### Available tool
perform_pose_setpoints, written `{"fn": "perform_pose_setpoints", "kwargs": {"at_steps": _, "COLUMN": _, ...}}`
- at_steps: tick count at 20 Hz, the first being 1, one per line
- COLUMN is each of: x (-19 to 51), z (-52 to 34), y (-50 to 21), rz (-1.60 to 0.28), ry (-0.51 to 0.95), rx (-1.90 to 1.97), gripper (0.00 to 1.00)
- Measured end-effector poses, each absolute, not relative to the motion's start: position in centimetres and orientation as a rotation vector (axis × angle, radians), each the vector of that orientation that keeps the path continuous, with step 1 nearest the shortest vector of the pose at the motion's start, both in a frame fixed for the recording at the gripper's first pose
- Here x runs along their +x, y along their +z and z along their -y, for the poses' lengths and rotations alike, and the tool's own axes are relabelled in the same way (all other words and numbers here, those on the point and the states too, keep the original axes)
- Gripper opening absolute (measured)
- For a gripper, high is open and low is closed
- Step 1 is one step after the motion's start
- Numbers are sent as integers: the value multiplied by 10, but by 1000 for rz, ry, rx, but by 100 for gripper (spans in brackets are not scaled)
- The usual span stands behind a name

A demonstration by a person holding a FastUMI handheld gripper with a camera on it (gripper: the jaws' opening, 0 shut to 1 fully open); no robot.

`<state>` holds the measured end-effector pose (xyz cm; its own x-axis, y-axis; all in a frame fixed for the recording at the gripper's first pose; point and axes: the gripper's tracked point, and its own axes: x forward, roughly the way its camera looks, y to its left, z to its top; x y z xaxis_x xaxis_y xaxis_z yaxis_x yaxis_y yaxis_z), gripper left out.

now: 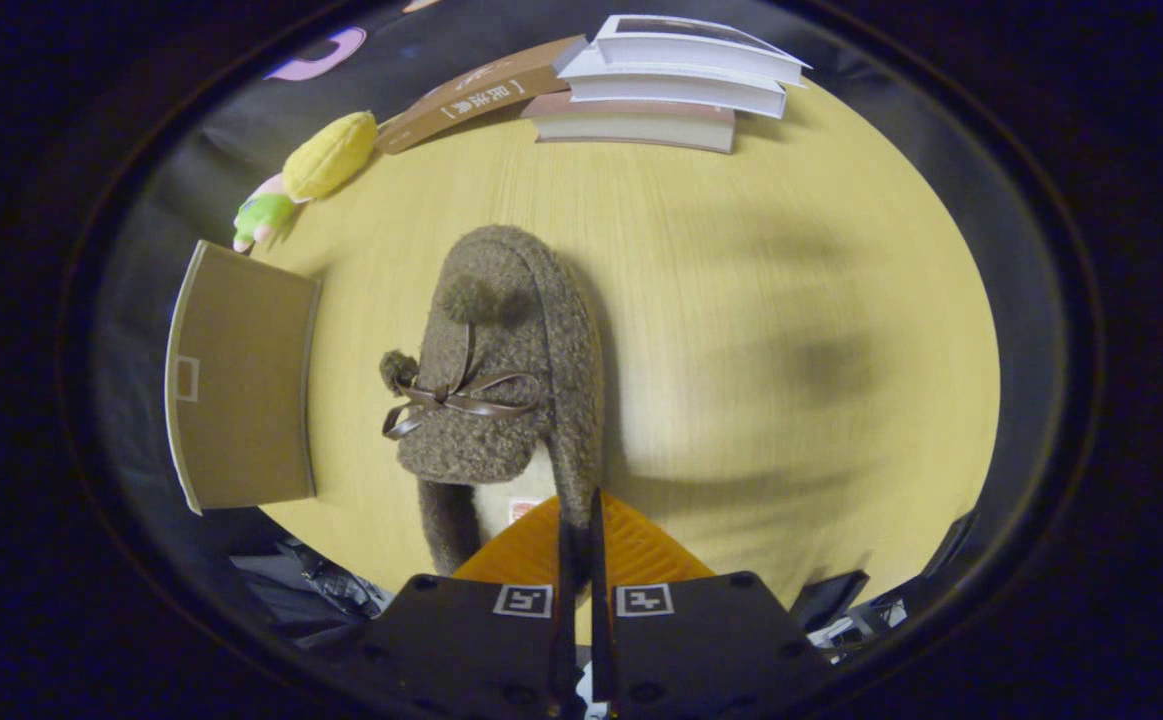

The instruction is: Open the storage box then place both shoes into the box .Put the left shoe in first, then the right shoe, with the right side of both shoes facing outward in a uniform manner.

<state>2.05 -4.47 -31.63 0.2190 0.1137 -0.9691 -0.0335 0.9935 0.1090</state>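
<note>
1. While my claw [582, 530] is nipped nearly shut, its two fingers pinch the fuzzy side wall of a brown slipper [501, 385] at the heel end, so I am gripping the slipper by that rim.
2. My slipper's long axis runs straight away from my fingers: heel opening nearest me, rounded toe pointing off toward the books [666, 85] at the far side of the counter [791, 300].
3. Its top shows a ribbon bow [456, 398] and two small pompoms, and the pale inner lining shows at the heel opening just ahead of my fingers.
4. I cannot tell whether the slipper rests on the counter or hangs just above it.
5. A brown cardboard box [241, 385] sits beside the slipper on its left, apart from it; I see its flat brown surface, and cannot tell what is inside.
6. Beyond the box, a yellow-and-green plush toy [316, 170] lies near the counter's far left edge, beside a slanted brown book [481, 95].
</note>
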Motion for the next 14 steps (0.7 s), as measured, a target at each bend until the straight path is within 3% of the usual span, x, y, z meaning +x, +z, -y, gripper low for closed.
{"fn": "perform_pose_setpoints", "kwargs": {"at_steps": 1, "x": 18, "z": 45, "y": -316, "rz": -1346, "ry": 94, "rx": 71, "gripper": 5}}
{"fn": "perform_pose_setpoints", "kwargs": {"at_steps": 8, "x": 22, "z": 32, "y": -298, "rz": -1303, "ry": 60, "rx": 178, "gripper": 4}}
{"fn": "perform_pose_setpoints", "kwargs": {"at_steps": 14, "x": 34, "z": -19, "y": -230, "rz": -1200, "ry": 146, "rx": 375, "gripper": 4}}
